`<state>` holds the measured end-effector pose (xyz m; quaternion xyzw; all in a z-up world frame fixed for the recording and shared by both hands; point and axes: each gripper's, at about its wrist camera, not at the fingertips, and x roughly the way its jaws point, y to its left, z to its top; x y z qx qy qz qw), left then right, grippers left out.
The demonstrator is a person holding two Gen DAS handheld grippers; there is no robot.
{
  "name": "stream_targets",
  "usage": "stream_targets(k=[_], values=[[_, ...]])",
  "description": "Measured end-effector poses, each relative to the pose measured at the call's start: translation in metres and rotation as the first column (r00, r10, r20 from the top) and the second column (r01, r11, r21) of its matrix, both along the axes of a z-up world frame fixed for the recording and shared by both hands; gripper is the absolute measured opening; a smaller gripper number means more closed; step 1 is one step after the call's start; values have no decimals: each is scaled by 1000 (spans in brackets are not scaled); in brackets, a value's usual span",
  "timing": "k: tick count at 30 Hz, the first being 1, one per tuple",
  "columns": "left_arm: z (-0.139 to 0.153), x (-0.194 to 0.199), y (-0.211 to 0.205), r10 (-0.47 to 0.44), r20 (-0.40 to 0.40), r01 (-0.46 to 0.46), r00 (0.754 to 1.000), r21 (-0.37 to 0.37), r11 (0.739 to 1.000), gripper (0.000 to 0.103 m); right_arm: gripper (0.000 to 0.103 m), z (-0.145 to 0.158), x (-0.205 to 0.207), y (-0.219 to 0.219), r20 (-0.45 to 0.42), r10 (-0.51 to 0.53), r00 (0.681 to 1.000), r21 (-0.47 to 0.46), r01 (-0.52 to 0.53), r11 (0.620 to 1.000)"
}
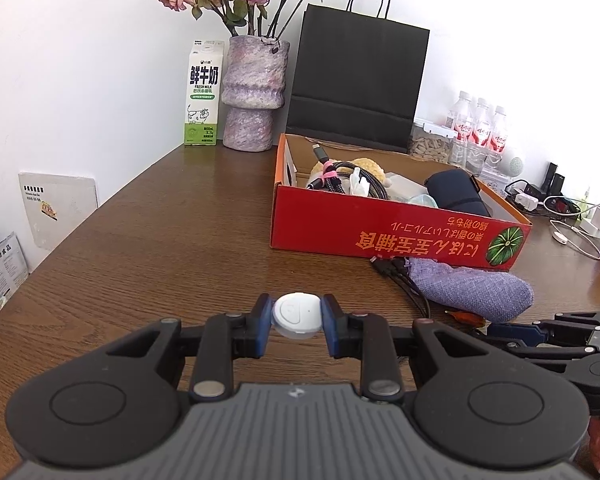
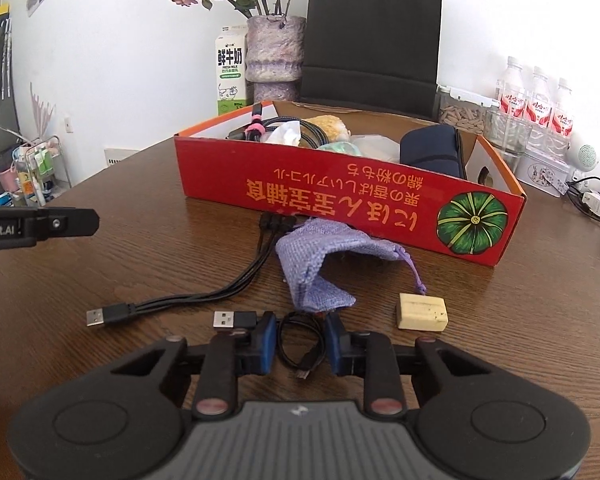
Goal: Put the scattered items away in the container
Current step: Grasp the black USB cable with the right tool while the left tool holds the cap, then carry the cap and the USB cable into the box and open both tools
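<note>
Red cardboard box (image 2: 340,184) at twelve o'clock on the brown tabletop (image 1: 140,240), already loaded: braided cables with a pink tie (image 1: 340,172), a yellow plush piece (image 1: 368,166), a dark blue pouch (image 1: 456,192) and pale wrapped items. Roughly half done, judging by what lies inside against what lies outside.

Left gripper (image 1: 297,318): clamped on a white round device (image 1: 297,314), pads pressed to both its sides, held above the tabletop at seven o'clock of the box; not yet delivered.

Right gripper (image 2: 301,334): pads close on either side of a short black cable loop (image 2: 302,344) lying on the tabletop, its USB plug (image 2: 234,319) at nine o'clock outside the pads; firm pinch or mere contact cannot be told.

Left outside the box, all near its front wall: lilac fabric drawstring bag (image 2: 316,264) at six o'clock of the box, a black multi-head cable (image 2: 172,302) fanning toward eight o'clock of the bag, a cream block (image 2: 422,312) at four o'clock of the bag.

Remaining, by judgement: deposit the white device, lift the short cable, then bag, multi-head cable and block.
</note>
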<state>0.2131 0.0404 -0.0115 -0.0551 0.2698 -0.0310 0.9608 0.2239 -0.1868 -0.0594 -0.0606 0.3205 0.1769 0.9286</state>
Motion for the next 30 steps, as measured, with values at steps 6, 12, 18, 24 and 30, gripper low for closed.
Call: stream_targets(k=[6, 12, 18, 24, 30], values=[[3, -5, -4, -5, 6, 5, 1000, 3, 1000, 27, 24, 4, -15, -9, 12, -3, 1000, 19, 3, 1000], [8, -8, -8, -13, 21, 13, 1000, 11, 1000, 27, 24, 12, -35, -26, 26, -20, 999, 58, 19, 998], [21, -6, -20, -41, 52, 41, 998, 9, 999, 27, 24, 38, -54, -38, 101, -21, 995, 65, 15, 998], [43, 3, -36, -78, 106, 77, 991, 14, 997, 27, 24, 75, -54, -48, 206, -28, 978, 88, 10, 996], [69, 20, -51, -105, 180, 100, 978, 33, 994, 27, 24, 103, -33, -49, 277, -41, 960, 111, 11, 994]])
